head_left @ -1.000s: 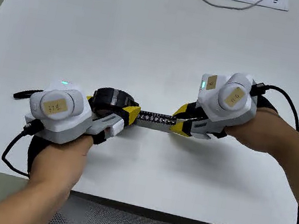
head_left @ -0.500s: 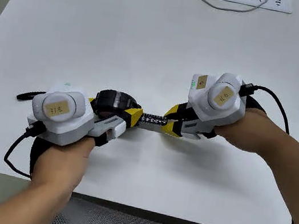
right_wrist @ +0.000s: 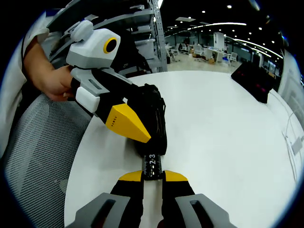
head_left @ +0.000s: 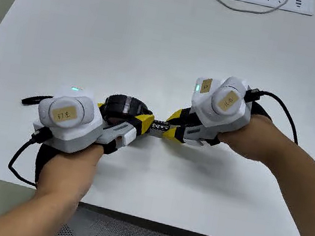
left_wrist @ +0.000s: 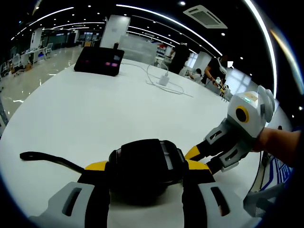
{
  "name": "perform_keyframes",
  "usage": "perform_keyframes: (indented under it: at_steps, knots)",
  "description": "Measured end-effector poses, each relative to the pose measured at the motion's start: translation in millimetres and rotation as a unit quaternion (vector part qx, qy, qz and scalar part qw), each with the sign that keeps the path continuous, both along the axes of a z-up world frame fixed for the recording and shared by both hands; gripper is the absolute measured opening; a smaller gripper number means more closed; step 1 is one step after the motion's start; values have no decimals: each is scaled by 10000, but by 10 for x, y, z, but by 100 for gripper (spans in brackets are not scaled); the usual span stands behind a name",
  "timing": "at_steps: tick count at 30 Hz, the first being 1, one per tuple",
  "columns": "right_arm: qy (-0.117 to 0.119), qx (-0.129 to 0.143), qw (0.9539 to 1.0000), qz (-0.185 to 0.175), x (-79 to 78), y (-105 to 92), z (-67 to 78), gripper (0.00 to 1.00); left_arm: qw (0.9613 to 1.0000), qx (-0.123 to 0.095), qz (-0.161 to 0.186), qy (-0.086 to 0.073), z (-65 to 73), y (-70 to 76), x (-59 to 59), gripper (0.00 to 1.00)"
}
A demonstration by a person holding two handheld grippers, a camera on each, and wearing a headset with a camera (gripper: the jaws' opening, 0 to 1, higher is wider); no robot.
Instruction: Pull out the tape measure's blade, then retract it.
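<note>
left claw (head_left: 132, 127) pinches the tape measure (head_left: 122, 105) near the bench's (head_left: 158, 45) front edge; right claw (right_wrist: 153, 176) pinches the blade (right_wrist: 152, 162), barely out. likely finishing retraction: ease the tip home.

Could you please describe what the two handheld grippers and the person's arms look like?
Both the left gripper and right gripper have rounded white housings, grey-and-black jaws with yellow tips, tan stickers with handwritten marks, and a small green light. A black cable trails from each. The forearms are bare.
</note>
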State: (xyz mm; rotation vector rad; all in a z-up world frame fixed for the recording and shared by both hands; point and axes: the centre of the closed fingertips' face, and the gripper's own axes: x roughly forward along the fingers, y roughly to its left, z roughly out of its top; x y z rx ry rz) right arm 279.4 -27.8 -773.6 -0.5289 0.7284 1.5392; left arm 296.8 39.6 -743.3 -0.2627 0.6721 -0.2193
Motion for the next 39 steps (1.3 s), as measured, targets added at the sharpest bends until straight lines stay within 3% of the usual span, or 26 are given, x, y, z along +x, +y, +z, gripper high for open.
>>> perform_keyframes:
  at_steps: [24, 39]
  knots:
    - [63, 151, 9998, -94, -26, 130, -21, 11, 10000, 84, -41, -23, -40, -1, 13, 57]
    - [-78, 158, 9998, -103, -14, 116, -30, 13, 9998, 109, -140, -14, -38, -19, 12, 60]
